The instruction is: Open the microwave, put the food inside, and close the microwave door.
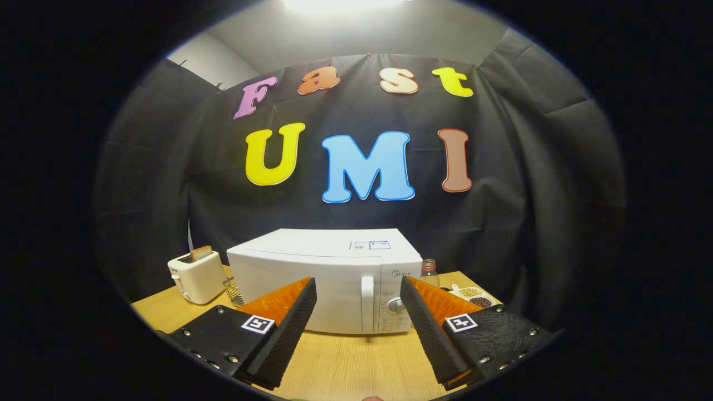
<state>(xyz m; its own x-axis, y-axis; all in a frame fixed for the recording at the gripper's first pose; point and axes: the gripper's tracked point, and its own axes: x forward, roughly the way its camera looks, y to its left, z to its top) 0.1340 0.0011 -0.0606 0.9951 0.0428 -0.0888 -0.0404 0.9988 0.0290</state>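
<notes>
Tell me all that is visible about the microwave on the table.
The microwave is a white box, glossy like painted metal or plastic, standing upright on the wooden table. Its door is closed, with a vertical handle and a control dial to its right. It sits beyond the open gripper, which touches nothing.

Microwave [326, 284] on table [345, 365], beyond spread tongs [358, 312]; toaster [196, 277] left, bottle [428, 273] right.

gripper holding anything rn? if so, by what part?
Nothing held. The gripper is open, its fingers spread with only air between them, short of the closed microwave; the door handle lies beyond the fingers, untouched.
</notes>
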